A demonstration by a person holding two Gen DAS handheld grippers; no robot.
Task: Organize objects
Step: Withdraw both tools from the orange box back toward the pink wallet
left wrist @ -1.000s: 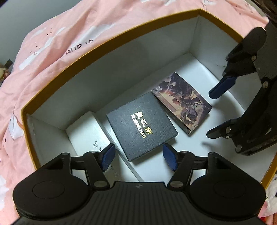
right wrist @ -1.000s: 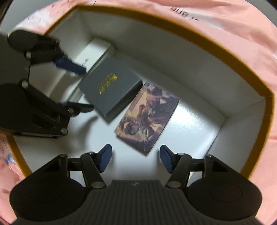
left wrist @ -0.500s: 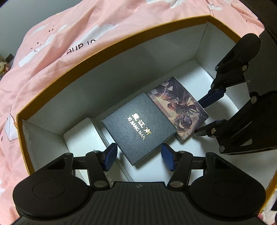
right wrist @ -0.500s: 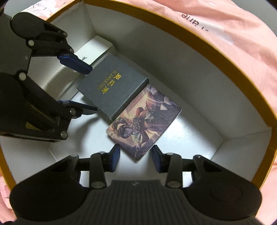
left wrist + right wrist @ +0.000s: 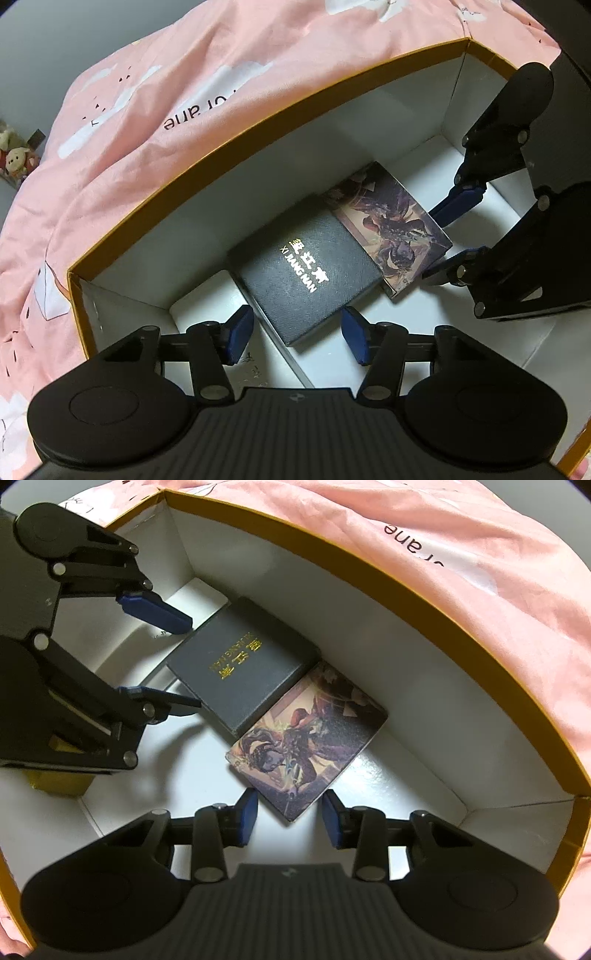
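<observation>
A black box with gold lettering and an illustrated card box lie side by side, touching, on the white floor of a gold-rimmed storage box. My left gripper is open, its jaws on either side of the black box's near corner. My right gripper is open, its jaws astride the card box's near corner without clamping it. A white box lies left of the black one.
The storage box sits on a pink bedsheet with white prints. A yellow object lies under the left gripper in the right wrist view. Stuffed toys sit far left.
My right gripper narrowed around the card box and pushed it against the black box, then opened a little. Both boxes slid toward the far wall. My left gripper stayed open.
</observation>
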